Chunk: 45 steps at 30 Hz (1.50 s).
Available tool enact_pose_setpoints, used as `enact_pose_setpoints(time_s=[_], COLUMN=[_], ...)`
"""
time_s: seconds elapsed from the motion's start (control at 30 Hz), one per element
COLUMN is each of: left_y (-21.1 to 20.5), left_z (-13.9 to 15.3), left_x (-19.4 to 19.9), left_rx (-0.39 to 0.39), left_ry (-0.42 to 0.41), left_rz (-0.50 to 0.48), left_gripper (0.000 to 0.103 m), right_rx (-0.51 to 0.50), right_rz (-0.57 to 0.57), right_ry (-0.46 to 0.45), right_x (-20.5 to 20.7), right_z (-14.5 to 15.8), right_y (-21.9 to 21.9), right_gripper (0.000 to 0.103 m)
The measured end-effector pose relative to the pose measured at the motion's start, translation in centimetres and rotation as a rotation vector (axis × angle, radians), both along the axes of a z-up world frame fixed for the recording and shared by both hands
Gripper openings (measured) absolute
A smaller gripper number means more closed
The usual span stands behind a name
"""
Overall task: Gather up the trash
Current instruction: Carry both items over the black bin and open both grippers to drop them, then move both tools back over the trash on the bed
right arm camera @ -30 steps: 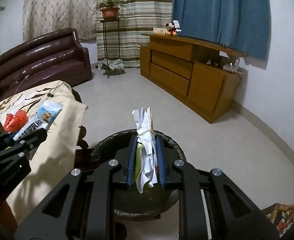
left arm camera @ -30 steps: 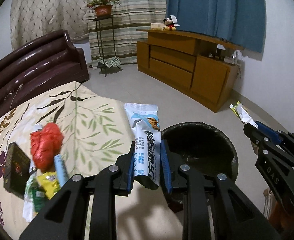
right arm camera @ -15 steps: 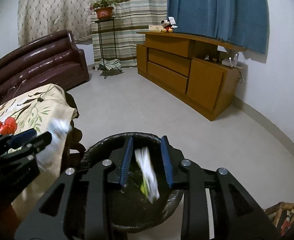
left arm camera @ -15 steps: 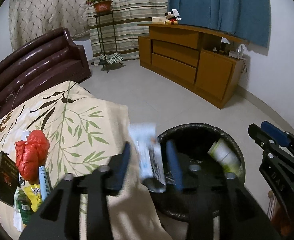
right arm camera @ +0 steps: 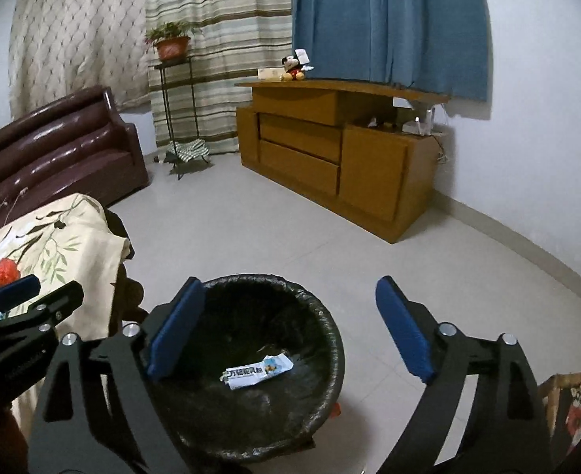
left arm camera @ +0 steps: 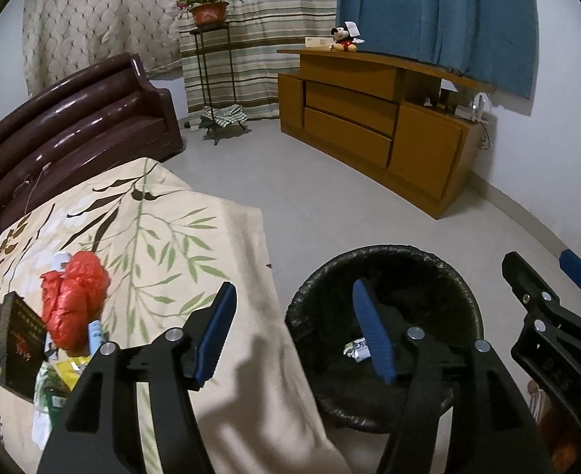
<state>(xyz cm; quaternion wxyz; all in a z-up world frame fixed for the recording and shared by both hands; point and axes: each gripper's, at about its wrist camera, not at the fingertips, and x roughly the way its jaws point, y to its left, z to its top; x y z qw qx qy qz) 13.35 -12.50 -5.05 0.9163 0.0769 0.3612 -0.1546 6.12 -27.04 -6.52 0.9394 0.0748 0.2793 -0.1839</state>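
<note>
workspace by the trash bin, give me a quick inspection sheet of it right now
surface: floral cloth covers the table; grey tiled floor.
job's things: black-lined trash bin on the floor, a blue-and-white wrapper lying inside.
clutter: red plastic bag, dark box and small packets on the cloth.
grippers: left gripper and right gripper over the bin, jaws opening, nothing between them.
cables: a thin cord on the sofa.
surroundings: wooden cabinet, potted plant, curtains.

I see a brown sofa [left arm camera: 73, 126], a potted plant [left arm camera: 208, 10] on its stand, and a wooden cabinet [right arm camera: 330, 158] carrying a plush toy [right arm camera: 293, 67].
</note>
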Motion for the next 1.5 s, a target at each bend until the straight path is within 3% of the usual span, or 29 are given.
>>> enact_pose_setpoints(time_s=[0.1, 0.5, 1.0, 1.4, 1.5], left_y=[1.1, 8.2, 18.8, 20.0, 20.1], left_z=[0.4, 2.0, -0.2, -3.2, -3.2], left_x=[-0.7, -4.5, -9.3, -10.6, -10.8], left_rx=[0.003, 0.039, 0.07, 0.074, 0.047], left_ry=[-0.003, -0.009, 0.058, 0.135, 0.134], left_rz=[0.013, 0.103, 0.276, 0.233, 0.215], left_gripper=[0.061, 0.064, 0.064, 0.063, 0.053], right_rx=[0.005, -0.005, 0.019, -0.016, -0.023], right_rz=[0.034, 0.186, 0.361, 0.425, 0.435], right_ry=[0.056, 0.091, 0.113, 0.137, 0.136], right_x=[0.1, -1.3, -3.7, -4.8, -5.0], right_z=[0.0, 0.4, 1.2, 0.6, 0.8], right_y=[0.8, 7.4, 15.2, 18.7, 19.2], right_gripper=[0.088, 0.088, 0.082, 0.08, 0.08])
